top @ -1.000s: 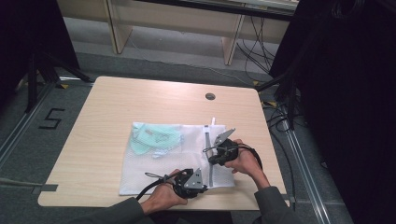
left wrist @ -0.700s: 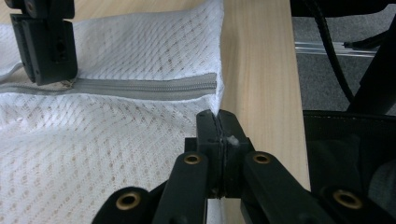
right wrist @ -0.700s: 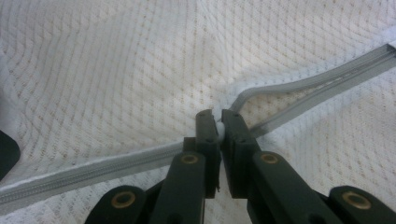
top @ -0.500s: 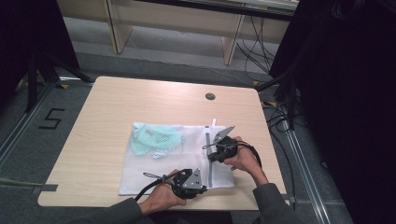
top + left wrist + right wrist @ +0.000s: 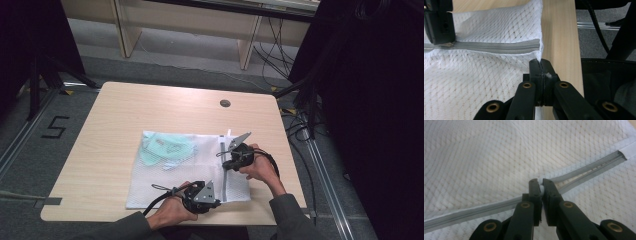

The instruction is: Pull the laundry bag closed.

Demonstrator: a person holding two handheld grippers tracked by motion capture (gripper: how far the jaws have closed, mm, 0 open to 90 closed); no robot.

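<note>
The white mesh bag is lying flat near the table's near edge. Its near right corner is being pinched by the left gripper (jaws clenched), while its zipper pull is being clamped by the right gripper.

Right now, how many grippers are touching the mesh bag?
2. The left gripper is shut on the mesh bag's near corner; the right gripper is shut at its zipper, farther along.

grey carpet floor, wooden furniture legs
</note>
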